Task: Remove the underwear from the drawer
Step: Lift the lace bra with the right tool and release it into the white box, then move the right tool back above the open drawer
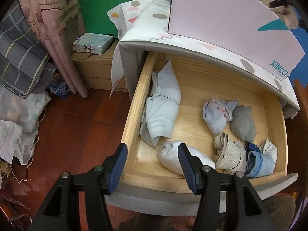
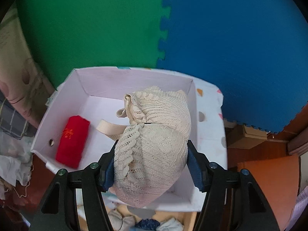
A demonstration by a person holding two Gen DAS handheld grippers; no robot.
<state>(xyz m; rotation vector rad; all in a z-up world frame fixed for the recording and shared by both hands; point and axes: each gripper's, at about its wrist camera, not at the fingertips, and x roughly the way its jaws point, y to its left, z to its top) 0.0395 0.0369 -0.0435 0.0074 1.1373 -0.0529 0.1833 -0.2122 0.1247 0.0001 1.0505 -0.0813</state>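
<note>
The wooden drawer [image 1: 132, 115] stands pulled open and holds several rolled garments: a large white bundle [image 1: 163, 105], a white roll [image 1: 184, 157], a floral light-blue piece [image 1: 217, 115], a grey piece [image 1: 243, 125], a patterned cream piece [image 1: 229, 154] and a blue piece [image 1: 259, 159]. My left gripper [image 1: 152, 165] is open and empty above the drawer's front left corner. My right gripper [image 2: 152, 165] is shut on a cream lace bra [image 2: 154, 134] and holds it over a white box [image 2: 115, 80] on the cabinet top. A red folded cloth [image 2: 73, 142] lies in that box.
The white box [image 1: 221, 19] sits on the cabinet top [image 1: 154, 28] above the drawer. A cardboard carton [image 1: 96, 71] with small boxes, rolled curtains [image 1: 57, 38] and piled fabric [image 1: 19, 115] stand on the wooden floor at left. Green and blue foam mats [image 2: 231, 38] cover the wall.
</note>
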